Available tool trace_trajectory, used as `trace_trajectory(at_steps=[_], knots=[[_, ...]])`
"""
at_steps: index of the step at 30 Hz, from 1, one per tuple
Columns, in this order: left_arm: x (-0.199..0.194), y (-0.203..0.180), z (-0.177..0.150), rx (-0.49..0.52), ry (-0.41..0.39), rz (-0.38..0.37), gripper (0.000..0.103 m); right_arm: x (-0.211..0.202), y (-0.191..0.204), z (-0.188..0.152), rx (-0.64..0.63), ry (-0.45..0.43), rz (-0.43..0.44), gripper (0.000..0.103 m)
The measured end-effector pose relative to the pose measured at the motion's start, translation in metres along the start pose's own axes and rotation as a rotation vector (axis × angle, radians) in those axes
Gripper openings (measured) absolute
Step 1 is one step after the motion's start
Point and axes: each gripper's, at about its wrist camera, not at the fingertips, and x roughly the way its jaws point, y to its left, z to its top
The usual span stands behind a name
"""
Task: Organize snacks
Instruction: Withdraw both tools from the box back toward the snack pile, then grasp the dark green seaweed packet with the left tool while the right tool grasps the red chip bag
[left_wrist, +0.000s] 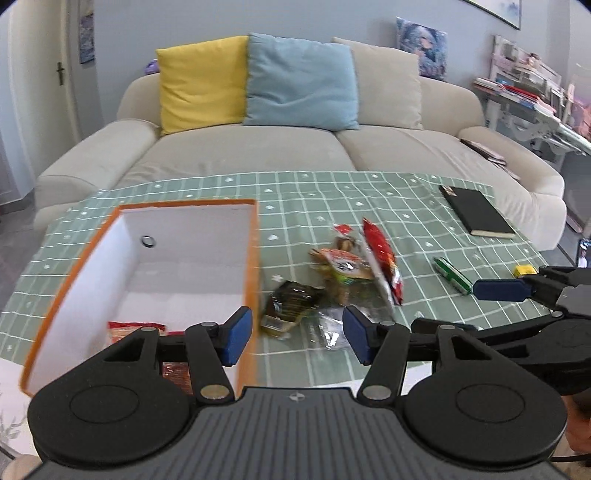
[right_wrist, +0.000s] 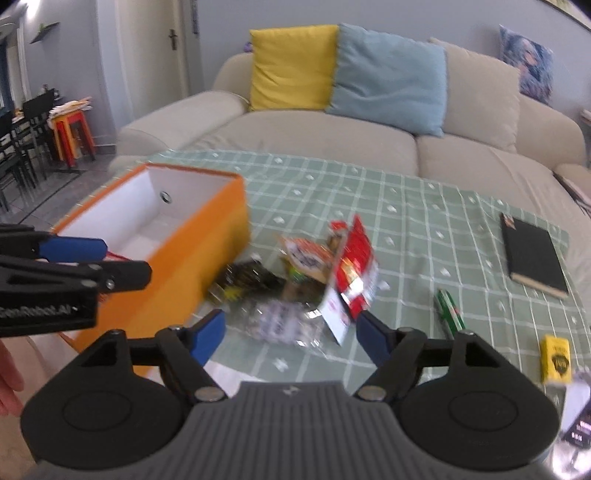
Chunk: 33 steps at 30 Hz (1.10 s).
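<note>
Both grippers stand wide and hold nothing — the left gripper (left_wrist: 297, 334) by the near right wall of the orange box (left_wrist: 250, 258), the right gripper (right_wrist: 291, 339) before the snack packets (right_wrist: 314, 273) heaped mid-worktop (right_wrist: 424, 221), beside the box.

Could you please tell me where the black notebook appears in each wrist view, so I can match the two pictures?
Left wrist: the black notebook lies upper right on the green checked tablecloth, near the sofa edge.
Right wrist: the black notebook lies at the far right, on the cloth's right edge.
Shared landmark: the green snack stick lies just in front of it in both.
</note>
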Motion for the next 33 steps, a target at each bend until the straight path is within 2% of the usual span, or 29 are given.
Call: trace_trajectory(at_steps=[6,12,17,24,29,33], knots=[[0.016,-0.018,-0.013,0.005,0.030,-0.063,0.067,0.012,-0.018,-0.022,0.042,0.051,-0.040,0.080],[0.032,-0.028,-0.025,0.023,0.063,-0.084,0.069,0.030,-0.032,-0.038,0.077,0.090,-0.078,0.080],[0.043,-0.027,-0.031,-0.003,0.088,-0.093,0.071,0.038,-0.040,-0.040,0.102,0.106,-0.102,0.080],[0.060,-0.026,-0.034,0.011,0.130,-0.068,0.072,0.052,-0.038,-0.039,0.080,0.135,-0.073,0.080],[0.072,-0.035,-0.020,0.150,0.109,-0.007,0.067,0.059,-0.038,-0.024,0.064,0.133,-0.076,0.079],[0.093,-0.038,-0.004,0.203,0.117,0.032,0.063,0.066,-0.046,-0.005,0.078,0.113,-0.056,0.079]])
